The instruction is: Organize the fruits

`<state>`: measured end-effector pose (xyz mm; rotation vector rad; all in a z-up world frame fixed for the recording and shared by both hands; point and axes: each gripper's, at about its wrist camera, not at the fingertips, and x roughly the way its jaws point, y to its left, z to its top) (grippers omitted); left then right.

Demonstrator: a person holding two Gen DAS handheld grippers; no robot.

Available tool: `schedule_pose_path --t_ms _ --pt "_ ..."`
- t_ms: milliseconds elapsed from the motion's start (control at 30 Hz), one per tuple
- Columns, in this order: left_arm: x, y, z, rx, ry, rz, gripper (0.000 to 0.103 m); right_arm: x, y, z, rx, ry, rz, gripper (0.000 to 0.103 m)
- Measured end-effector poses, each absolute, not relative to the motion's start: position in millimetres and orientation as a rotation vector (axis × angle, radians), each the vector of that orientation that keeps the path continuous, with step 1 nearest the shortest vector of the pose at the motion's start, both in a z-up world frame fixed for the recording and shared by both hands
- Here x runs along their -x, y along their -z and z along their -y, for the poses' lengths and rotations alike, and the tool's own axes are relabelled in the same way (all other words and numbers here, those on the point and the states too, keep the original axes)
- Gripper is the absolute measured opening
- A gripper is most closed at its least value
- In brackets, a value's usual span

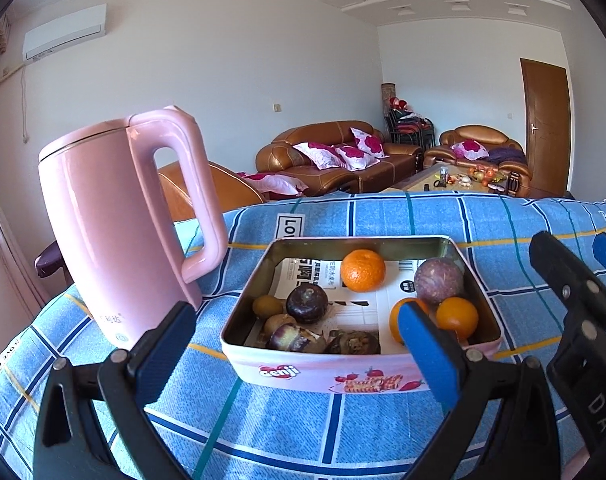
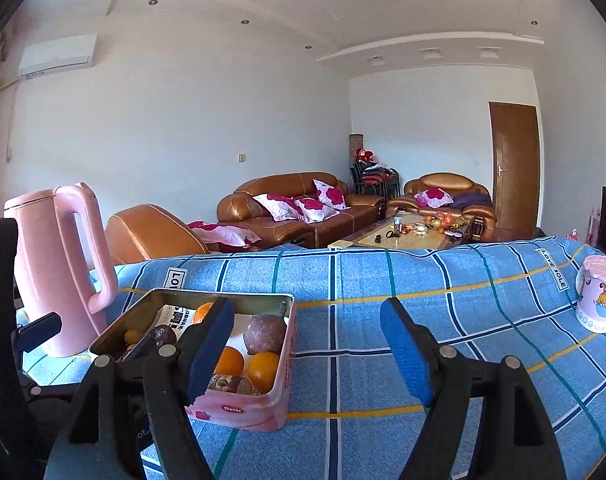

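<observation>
Sitting on the blue checked cloth that covers the worktop, a pink tin box lined with printed paper holds all the fruit in sight. Toward its far side lie one orange and a round purple passion fruit. Two more oranges sit at the near right corner, partly hidden by a blue pad. Along the left and near edge are darker pieces: a deep purple mangosteen, small brownish fruits, and a couple of cracked, shrivelled ones.

Both pairs of tongs hang empty with their jaws spread wide. The left tongs hover at the near rim of the box, one finger on each side of it. The right tongs hang just to the right of the box, over bare cloth.

A tall pink kettle stands just left of the box. A pink cartoon mug sits well off to the right.
</observation>
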<state>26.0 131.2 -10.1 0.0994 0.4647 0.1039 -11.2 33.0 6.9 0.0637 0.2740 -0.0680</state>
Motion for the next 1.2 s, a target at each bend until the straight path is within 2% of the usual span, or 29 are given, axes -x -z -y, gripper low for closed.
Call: schedule_pose_path --t_ms 1200 --pt "-29.5 11.8 -134.7 -0.082 -0.125 -0.486 0.103 12.5 -7.3 -30.9 -0.067 0.069 -0.276 0.078"
